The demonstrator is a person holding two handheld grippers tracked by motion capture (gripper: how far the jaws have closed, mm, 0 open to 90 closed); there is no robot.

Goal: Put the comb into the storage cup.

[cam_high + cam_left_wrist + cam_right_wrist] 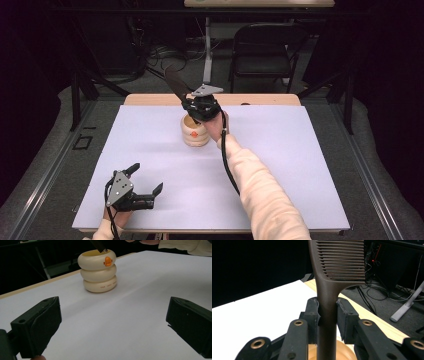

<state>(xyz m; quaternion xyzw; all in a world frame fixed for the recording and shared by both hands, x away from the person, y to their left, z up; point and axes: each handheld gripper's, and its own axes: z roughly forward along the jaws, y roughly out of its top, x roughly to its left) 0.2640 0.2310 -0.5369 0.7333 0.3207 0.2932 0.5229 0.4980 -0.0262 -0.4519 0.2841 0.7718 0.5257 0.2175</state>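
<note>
A: Over at the far middle of the white table (280, 165) — right gripper (196, 106) up above the cream holder (195, 131), jaws clamped tight on the handle of a dark brown comb (175, 82).

B: Confirmed from the right gripper view: both black pads (345, 320) pressed against the comb handle (327, 315), one each side, teeth rising above the jaws, handle running down into the holder's open mouth (342, 351) below.

A: Comb tilted, though — leaning up and away to the left in the high view, toothed end well above the rim.

B: And the tip? Seen from the left gripper view, dark end of the comb (99, 245) right at the rim of the holder (98, 271). Touching the inside or not, cannot tell.

A: Holder itself: three stacked cream rings, small orange mark on the top one, standing upright on the table.

B: Now the near left corner. Left gripper (145, 186) low over the table, jaws spread wide, nothing between them.

A: Well apart from the holder, pointed toward it. Beyond the table, a black folding chair (265, 47) and loose cables on the floor.
</note>
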